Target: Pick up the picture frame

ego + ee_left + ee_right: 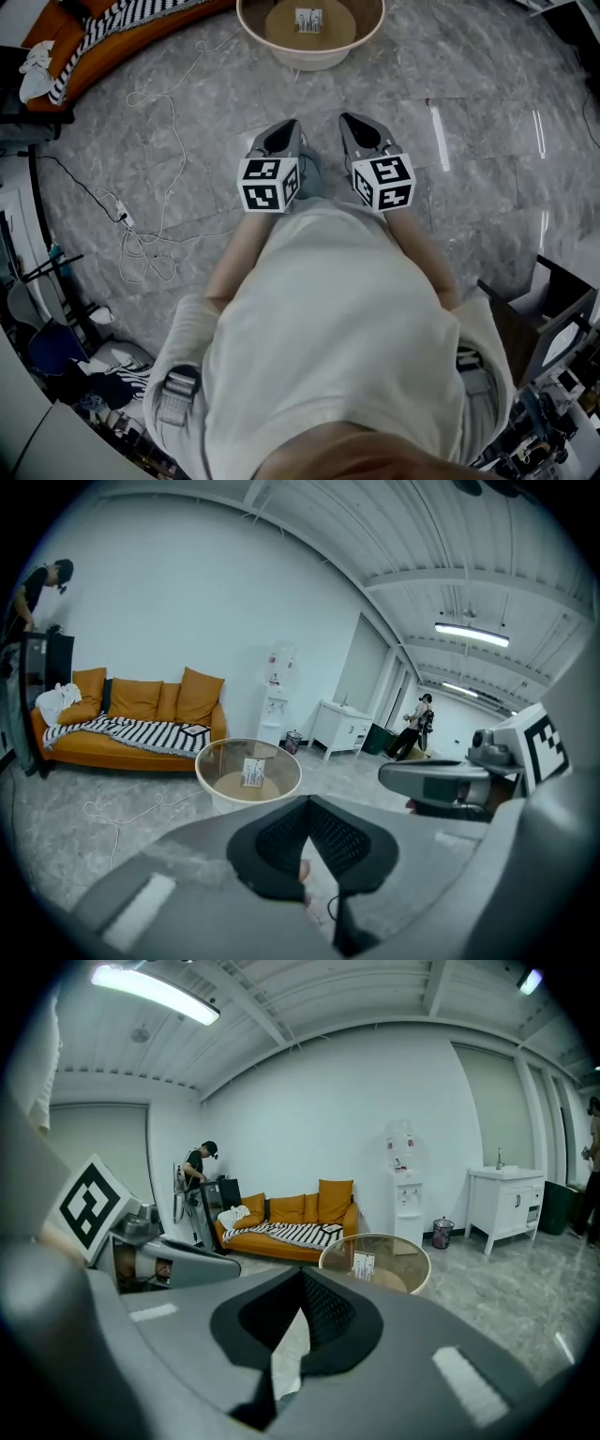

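The picture frame [308,19] is small and white and stands upright on the lower shelf of a round glass-topped table [370,37] at the top of the head view. It also shows ahead in the left gripper view as the frame [252,772] and in the right gripper view as the frame [364,1265]. My left gripper [285,129] and right gripper [352,122] are side by side over the floor, well short of the table. Both point toward it. Each is shut with nothing between its jaws.
An orange sofa [131,726] with a striped blanket stands behind the table. White cables [155,169] trail over the grey marble floor at the left. A water dispenser [405,1185] and a white cabinet [506,1206] stand against the far wall. A person [195,1177] stands by the sofa.
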